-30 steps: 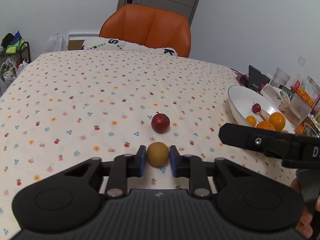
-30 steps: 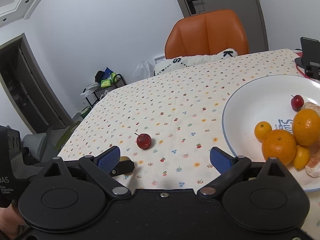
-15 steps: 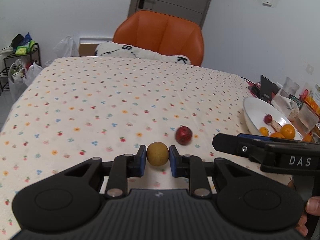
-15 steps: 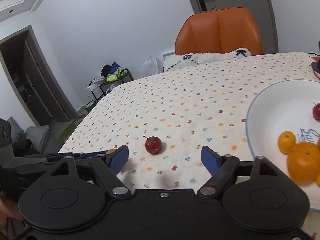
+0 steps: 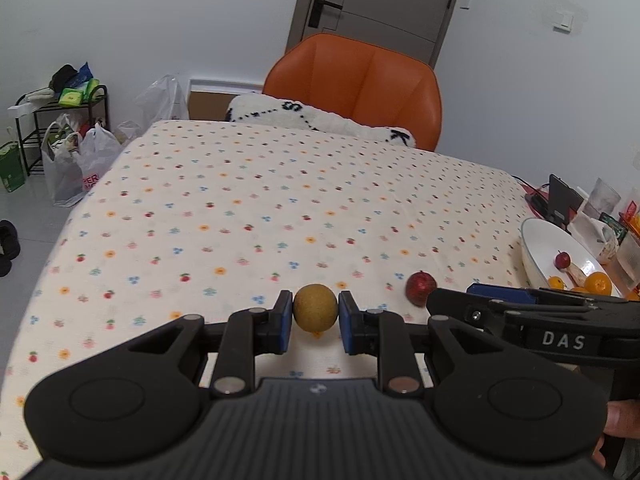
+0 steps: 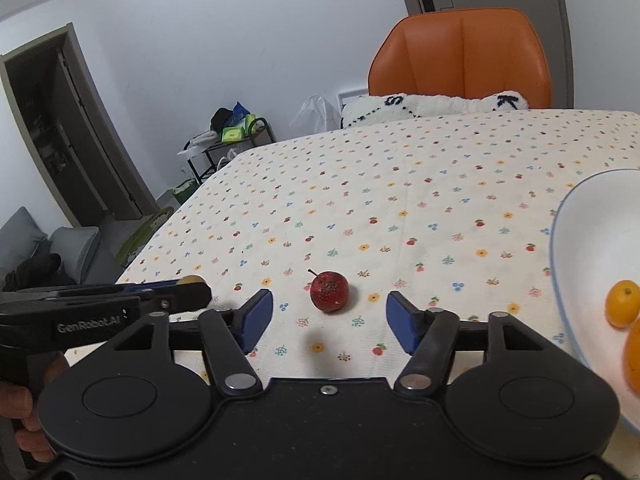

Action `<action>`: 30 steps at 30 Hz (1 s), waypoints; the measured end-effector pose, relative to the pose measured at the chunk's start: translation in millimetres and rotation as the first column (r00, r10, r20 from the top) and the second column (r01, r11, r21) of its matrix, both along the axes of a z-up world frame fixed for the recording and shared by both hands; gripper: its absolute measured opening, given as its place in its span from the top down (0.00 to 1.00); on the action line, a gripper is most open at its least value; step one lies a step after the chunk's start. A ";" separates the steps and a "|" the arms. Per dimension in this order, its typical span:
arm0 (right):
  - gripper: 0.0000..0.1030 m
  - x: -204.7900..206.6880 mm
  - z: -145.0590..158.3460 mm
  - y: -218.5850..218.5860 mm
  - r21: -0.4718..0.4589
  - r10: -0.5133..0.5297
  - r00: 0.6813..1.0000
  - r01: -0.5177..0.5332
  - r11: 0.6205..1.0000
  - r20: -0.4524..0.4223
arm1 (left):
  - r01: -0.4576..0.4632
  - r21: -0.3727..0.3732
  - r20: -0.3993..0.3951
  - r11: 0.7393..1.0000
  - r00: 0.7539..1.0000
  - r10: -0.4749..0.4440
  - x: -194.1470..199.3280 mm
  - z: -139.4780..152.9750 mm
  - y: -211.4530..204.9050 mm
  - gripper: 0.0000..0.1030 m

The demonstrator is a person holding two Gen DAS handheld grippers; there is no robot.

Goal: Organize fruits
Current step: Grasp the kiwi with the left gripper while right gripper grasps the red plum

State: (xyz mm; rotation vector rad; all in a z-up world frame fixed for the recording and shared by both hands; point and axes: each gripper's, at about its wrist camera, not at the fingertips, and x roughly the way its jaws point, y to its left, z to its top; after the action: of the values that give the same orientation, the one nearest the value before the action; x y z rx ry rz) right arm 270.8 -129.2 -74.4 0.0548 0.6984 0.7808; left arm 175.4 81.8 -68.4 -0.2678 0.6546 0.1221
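My left gripper (image 5: pixel 315 322) is shut on a round yellow-brown fruit (image 5: pixel 315 307), held just above the flowered tablecloth; the same fruit (image 6: pixel 191 280) peeks out at the left of the right wrist view. A small red fruit (image 6: pixel 329 291) with a stem lies on the cloth, just ahead of my open right gripper (image 6: pixel 330 316) and centred between its blue pads. From the left wrist view that red fruit (image 5: pixel 420 288) sits to the right, partly behind the right gripper's finger. A white bowl (image 5: pixel 536 240) at the right holds oranges and a small red fruit.
An orange chair (image 5: pixel 356 84) with a white cushion (image 5: pixel 320 118) stands at the table's far edge. Boxes, a cup and a phone stand (image 5: pixel 560 200) crowd the right side behind the bowl (image 6: pixel 580 216). A rack and bags (image 5: pixel 68 160) stand on the floor at left.
The left gripper has lifted the yellow-brown fruit and swung left. The right gripper has turned left from the bowl, so the red fruit now lies centred ahead of its open fingers.
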 end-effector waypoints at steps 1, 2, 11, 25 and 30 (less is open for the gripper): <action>0.41 0.0 -0.5 1.6 -0.003 0.005 1.000 -0.005 1.000 0.001 | -0.003 0.000 0.002 1.000 1.000 0.003 -1.0 0.6 1.5 0.78; 0.41 -0.4 -0.5 3.8 -0.007 0.009 1.000 -0.009 1.000 0.004 | -0.006 0.000 0.005 1.000 1.000 0.006 -1.7 1.0 2.7 0.78; 0.56 3.9 -4.0 14.8 -0.044 0.006 1.000 -0.006 0.999 0.015 | -0.006 -0.011 0.017 1.000 1.000 0.006 -3.5 1.8 7.4 0.78; 0.79 -2.9 14.1 -1.2 -0.017 -0.011 0.998 0.012 1.000 0.061 | 0.025 0.006 0.037 1.000 0.999 -0.026 0.3 14.0 -10.6 0.78; 0.79 -4.5 29.2 -29.3 0.014 -0.065 0.994 0.064 0.998 0.091 | 0.060 0.012 0.048 0.998 0.997 -0.061 7.1 18.5 -29.7 0.78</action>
State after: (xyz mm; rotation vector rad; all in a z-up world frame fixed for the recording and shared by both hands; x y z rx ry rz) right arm 266.3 -158.4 -45.3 0.0515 0.6027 0.7210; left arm 182.6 52.1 -49.9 -0.2395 0.6133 0.0609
